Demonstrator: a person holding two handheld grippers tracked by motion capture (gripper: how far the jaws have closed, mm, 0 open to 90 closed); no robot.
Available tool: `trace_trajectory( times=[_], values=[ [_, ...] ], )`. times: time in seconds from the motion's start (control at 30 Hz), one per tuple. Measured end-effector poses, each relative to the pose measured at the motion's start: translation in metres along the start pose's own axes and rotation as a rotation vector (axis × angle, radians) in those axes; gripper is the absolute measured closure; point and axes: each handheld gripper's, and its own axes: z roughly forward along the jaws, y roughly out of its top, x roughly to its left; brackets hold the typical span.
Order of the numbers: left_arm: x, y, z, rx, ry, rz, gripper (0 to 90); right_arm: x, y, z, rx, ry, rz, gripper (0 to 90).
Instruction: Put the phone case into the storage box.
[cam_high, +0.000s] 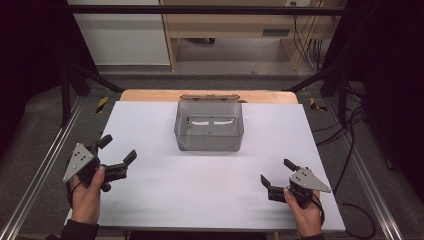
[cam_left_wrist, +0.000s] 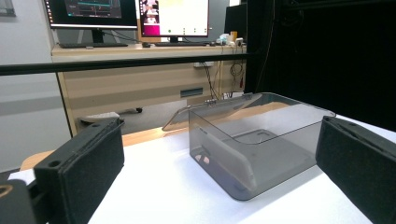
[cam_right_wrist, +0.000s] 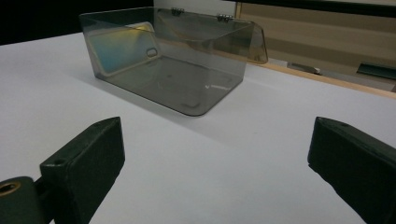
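One clear smoky plastic box (cam_high: 209, 127) sits on the white desk (cam_high: 210, 195) near the middle of the far edge, lid hinged open and leaning back past that edge. Bare white surface surrounds it on every other side. Two grippers are held near the near corners: the left gripper (cam_high: 118, 149) and the right gripper (cam_high: 276, 172), each with jaws spread wide, holding nothing, well apart from the box.

1. At the centre of your high view, the box (cam_high: 209, 131) looks like smoky, glossy clear plastic.
2. The surface (cam_high: 200, 185) has a matt white, smooth finish over a wooden edge.
3. Each hand-held gripper (cam_high: 116, 152) (cam_high: 276, 173) has matt black, slightly rough pads (cam_left_wrist: 79, 170).
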Motion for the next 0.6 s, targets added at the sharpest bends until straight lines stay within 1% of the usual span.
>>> trace_trajectory(
  times=[0.1,0.23,0.33,0.6],
  values=[
    [-0.001,-0.001,-0.003,-0.001,0.0,0.002,0.9,-0.001,0.0,-0.002,-0.012,-0.002,0.002,4.0],
    [-0.001,-0.002,-0.007,0.002,0.004,0.017,0.9,-0.004,-0.001,-0.003,-0.025,-0.002,0.0,4.0],
    [-0.002,-0.004,-0.009,0.001,0.005,0.015,0.9,-0.005,-0.001,-0.004,-0.032,-0.001,0.003,3.8],
    [0.0,-0.013,-0.018,0.005,0.009,0.008,0.9,-0.004,-0.002,-0.004,-0.029,0.0,0.001,3.7]
  ],
)
